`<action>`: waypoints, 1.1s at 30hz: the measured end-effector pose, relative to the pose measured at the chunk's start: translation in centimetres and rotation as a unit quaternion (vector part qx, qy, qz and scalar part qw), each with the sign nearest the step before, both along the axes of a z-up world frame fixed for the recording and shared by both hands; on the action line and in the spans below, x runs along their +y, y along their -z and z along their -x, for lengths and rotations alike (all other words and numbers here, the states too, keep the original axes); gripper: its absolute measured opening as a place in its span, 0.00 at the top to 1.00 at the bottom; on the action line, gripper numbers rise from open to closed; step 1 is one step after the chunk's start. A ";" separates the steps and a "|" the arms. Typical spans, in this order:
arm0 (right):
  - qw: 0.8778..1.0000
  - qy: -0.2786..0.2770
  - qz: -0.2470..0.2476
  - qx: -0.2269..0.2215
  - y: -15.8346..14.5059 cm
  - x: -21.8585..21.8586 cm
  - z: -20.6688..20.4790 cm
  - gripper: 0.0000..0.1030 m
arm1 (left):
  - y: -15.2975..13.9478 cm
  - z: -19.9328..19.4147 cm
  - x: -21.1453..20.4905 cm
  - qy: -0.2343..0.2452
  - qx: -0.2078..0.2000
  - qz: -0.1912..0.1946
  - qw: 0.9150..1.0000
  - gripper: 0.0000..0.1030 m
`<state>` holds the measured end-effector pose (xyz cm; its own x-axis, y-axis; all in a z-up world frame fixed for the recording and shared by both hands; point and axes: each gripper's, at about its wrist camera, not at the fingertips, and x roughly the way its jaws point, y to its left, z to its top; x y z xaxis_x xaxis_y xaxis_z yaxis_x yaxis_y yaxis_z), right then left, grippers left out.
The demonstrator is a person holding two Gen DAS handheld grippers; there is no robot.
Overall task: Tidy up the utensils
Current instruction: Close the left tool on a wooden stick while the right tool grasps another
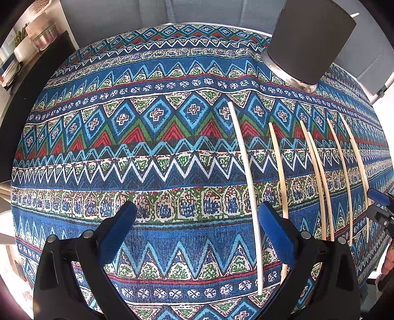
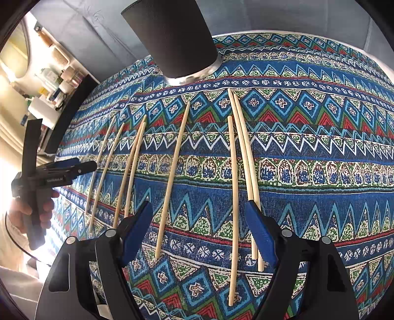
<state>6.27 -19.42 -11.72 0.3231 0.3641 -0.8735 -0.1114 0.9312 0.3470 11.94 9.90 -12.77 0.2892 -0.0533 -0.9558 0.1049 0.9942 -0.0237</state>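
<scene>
Several pale wooden chopsticks lie side by side on the patterned tablecloth (image 1: 147, 160). My left gripper (image 1: 197, 211) hangs open over the cloth, and a white chopstick (image 1: 248, 184) runs just inside its right finger. Further chopsticks (image 1: 317, 177) lie to the right. In the right wrist view, my right gripper (image 2: 199, 209) is open above two single chopsticks (image 2: 172, 177) (image 2: 234, 197), its pads touching neither. A pair of chopsticks (image 2: 242, 147) passes behind its right finger. A black cup with a metal base (image 2: 172, 37) (image 1: 310, 41) stands upright at the far side.
The other handheld gripper shows at each view's edge: the right one (image 1: 379, 204), the left one (image 2: 73, 167) held by a hand (image 2: 32, 209). Shelves with containers (image 1: 37, 32) stand beyond the table's left edge. Grey upholstery (image 1: 197, 9) lies behind the table.
</scene>
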 end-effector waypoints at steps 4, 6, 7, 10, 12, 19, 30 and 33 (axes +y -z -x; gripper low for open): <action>1.000 -0.001 0.003 0.000 0.2 0.0 0.0 0.36 | 0.5 -0.5 -1.3 -0.004 0.007 -0.018 1.000 0.06; 1.000 -0.001 0.004 0.000 0.2 -0.2 0.0 0.38 | 0.7 -0.7 -1.8 -0.008 0.008 -0.023 1.000 0.05; 1.000 -0.003 0.009 0.000 0.2 -0.1 0.0 0.41 | 0.8 -0.8 -2.1 -0.012 0.009 -0.023 1.000 0.04; 0.999 -0.008 0.040 0.002 0.1 0.3 0.0 0.50 | 1.0 -1.2 -2.7 -0.013 0.014 -0.026 0.999 0.04; 0.998 -0.012 0.066 0.003 0.1 0.6 0.0 0.56 | 1.2 -1.4 -2.6 -0.011 0.019 -0.027 0.999 0.04; 0.990 -0.015 0.140 -0.005 0.2 1.0 0.1 0.90 | 0.8 -1.5 -2.4 0.004 0.013 -0.024 1.000 0.19; 0.991 -0.004 0.133 -0.001 0.1 0.6 0.1 0.96 | -0.5 -1.4 -1.6 0.012 0.030 0.017 0.999 0.95; 0.994 0.003 0.112 0.007 -0.1 0.4 0.2 0.96 | -0.8 -1.2 -0.9 0.000 0.034 0.029 0.999 0.95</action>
<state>6.03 -19.02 -11.64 0.3125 0.1575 -0.9368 -0.1017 0.9860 0.1319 13.13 8.99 -11.98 0.2234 -0.1101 -0.9685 0.1014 0.9908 -0.0893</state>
